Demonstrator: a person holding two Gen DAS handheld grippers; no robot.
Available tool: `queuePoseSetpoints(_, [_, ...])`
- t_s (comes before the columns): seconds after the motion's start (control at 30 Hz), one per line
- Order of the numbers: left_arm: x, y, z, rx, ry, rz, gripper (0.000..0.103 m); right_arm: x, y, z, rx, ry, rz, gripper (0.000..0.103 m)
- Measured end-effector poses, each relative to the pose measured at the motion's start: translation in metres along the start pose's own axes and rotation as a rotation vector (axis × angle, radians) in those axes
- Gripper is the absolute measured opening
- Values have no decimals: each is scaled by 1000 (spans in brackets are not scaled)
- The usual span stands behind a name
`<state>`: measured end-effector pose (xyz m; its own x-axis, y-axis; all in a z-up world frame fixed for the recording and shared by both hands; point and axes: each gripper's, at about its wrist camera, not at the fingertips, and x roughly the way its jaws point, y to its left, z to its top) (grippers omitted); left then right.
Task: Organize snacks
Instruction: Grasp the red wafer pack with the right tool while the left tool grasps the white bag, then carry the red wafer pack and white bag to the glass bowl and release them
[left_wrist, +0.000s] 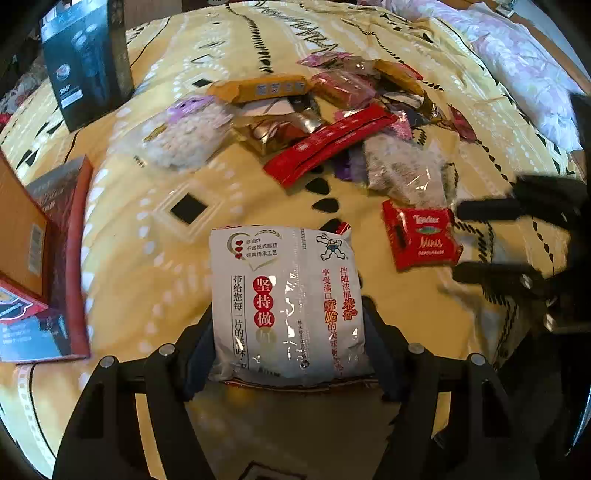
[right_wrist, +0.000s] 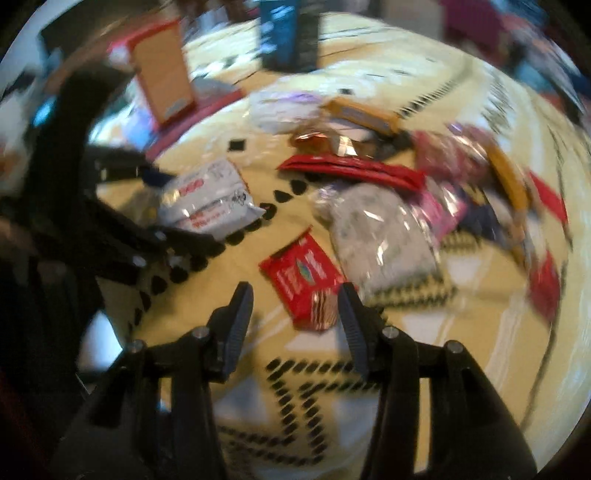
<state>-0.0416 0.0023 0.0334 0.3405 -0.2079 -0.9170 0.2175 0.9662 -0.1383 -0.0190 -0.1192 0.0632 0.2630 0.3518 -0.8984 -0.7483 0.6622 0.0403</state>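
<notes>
The left gripper (left_wrist: 288, 332) holds the white packet (left_wrist: 284, 306), a flat, glossy, pillow-shaped foil pack printed with red and black characters; its fingers (left_wrist: 201, 347) press the packet's two long edges near the 6 o'clock end, and the packet projects toward 12 o'clock above the bedspread (left_wrist: 147, 266). The step in hand appears to be transfer of one picked snack away from the pile. The next move likely calls for carrying the packet to a sorting place, possibly the boxes (left_wrist: 55, 258) at 9 o'clock, and releasing it flat; which place is intended cannot be told. The foil is slick and air-filled, so grip pressure should stay moderate to avoid slip or crushing. The right gripper (right_wrist: 295, 291) is empty, with fingers spread wide, and points at the red wafer pack (right_wrist: 303, 280), a small rectangular glossy wrapper lying flat just ahead of its fingertips, near but apparently not touching them; the right view is blurred, so contact cannot be confirmed. Beyond, at 12 to 2 o'clock in the left view, lies the pile (left_wrist: 332, 122): long red sachets (left_wrist: 325, 144), a tan bar (left_wrist: 258, 88), clear crinkled bags (left_wrist: 402, 170) of pale pieces and small mixed wrappers. The bedspread is soft, yellow, quilted cloth with black patterning, so items may sink slightly and shift when nudged.
</notes>
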Motion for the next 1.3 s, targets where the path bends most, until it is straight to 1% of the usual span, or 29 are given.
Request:
queuePoseSetpoints(0.1, [-1,8,-3,-6,17,-25,73,19,1,13,-127,88,20,50])
queuePoseSetpoints(0.13, [-1,9,-3,-8,16,-28,73,23,0,14,-149,108,24,52])
queuePoseSetpoints(0.23, [0,10,-3,-7,24,-35,73,43,1,19,-223,205,51,53])
queuePoseSetpoints(0.27, [1,10,-2,-10,24,-35,74,46,2,20,-230,214,57,53])
queuePoseSetpoints(0.3, [1,9,-2,-12,25,-35,74,48,2,22,-228,225,65,54])
queuePoseSetpoints(0.4, [5,8,-1,-5,25,-17,76,56,-3,26,-166,242,70,54])
queuePoseSetpoints(0.47, [7,6,-1,4,28,1,76,59,-2,27,-120,244,48,53])
queuePoseSetpoints(0.5, [7,5,0,6,28,9,74,59,0,27,-101,244,32,50])
queuePoseSetpoints(0.53, [6,5,0,6,28,15,74,59,1,27,-70,244,19,44])
queuePoseSetpoints(0.57, [6,4,1,6,31,18,73,58,1,28,-47,242,21,41])
queuePoseSetpoints(0.6, [5,4,1,5,32,19,73,56,-1,29,-7,238,32,41])
queuePoseSetpoints(0.63, [3,4,1,5,32,19,73,51,-6,29,53,229,63,41])
queuePoseSetpoints(0.73, [-5,0,5,8,20,3,73,38,-18,28,155,211,115,41])
queuePoseSetpoints(0.83, [-23,-2,11,7,-4,-10,73,26,-29,28,228,202,148,41])
queuePoseSetpoints(0.93, [-50,-2,19,6,-41,-20,73,11,-40,34,289,177,170,41])
queuePoseSetpoints(1.03, [-91,2,28,5,-126,-22,73,-13,-44,46,320,109,168,41])
queuePoseSetpoints(1.13, [-136,17,37,-12,-221,-1,73,-43,-40,74,315,18,153,41])
queuePoseSetpoints(1.23, [-178,48,43,-65,-304,17,73,-66,-32,102,285,-49,144,41])
queuePoseSetpoints(1.3, [-207,76,43,-108,-362,54,73,-80,-22,131,259,-102,140,41])
